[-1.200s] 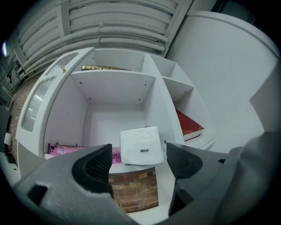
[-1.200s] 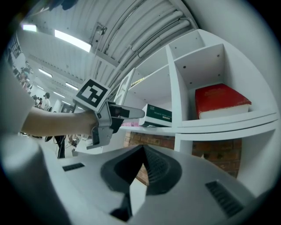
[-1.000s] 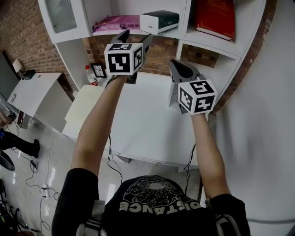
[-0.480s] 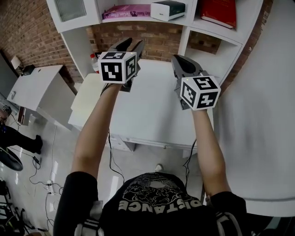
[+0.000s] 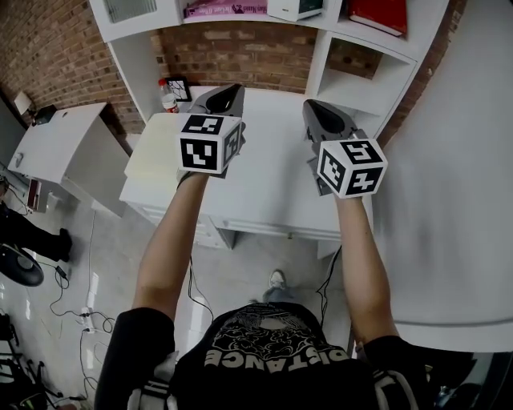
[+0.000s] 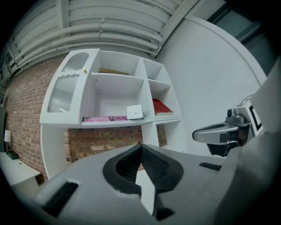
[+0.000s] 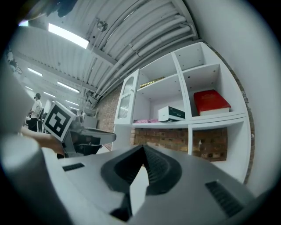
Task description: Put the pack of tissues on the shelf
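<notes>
- Two empty tongs, left tongs and right tongs, both closed, over the near tabletop.
- The left tongs just shut and pulled back from the shelf; release looks done.
- Far: pack of tissues rests on the shelf, just right of the pink book, well apart from both tongs.

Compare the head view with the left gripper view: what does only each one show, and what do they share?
Head view only: the person's arms, a bottle on the desk, the floor. Left gripper view only: the ceiling pipes, the top shelf's book, and the left gripper's fingers meeting, nothing between them. Both: the white box, pink book and red book on the shelf, and the right gripper.
</notes>
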A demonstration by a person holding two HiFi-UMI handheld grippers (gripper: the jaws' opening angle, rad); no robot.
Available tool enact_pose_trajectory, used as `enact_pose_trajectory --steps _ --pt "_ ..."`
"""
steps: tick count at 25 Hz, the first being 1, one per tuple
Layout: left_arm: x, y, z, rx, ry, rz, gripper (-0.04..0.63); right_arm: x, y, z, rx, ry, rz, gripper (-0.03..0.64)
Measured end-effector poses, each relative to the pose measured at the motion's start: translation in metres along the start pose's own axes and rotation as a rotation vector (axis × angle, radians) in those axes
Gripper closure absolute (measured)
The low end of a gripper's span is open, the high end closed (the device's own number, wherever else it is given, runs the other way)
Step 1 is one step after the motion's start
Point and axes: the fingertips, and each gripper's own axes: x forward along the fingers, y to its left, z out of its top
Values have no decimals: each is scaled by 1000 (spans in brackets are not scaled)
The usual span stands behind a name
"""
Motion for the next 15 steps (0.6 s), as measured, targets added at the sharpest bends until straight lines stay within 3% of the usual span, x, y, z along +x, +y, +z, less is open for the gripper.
enact_pose_trajectory --steps 15 --pt "-37 -22 -50 -68 83 -49 592 -41 8 -13 10 27 -51 614"
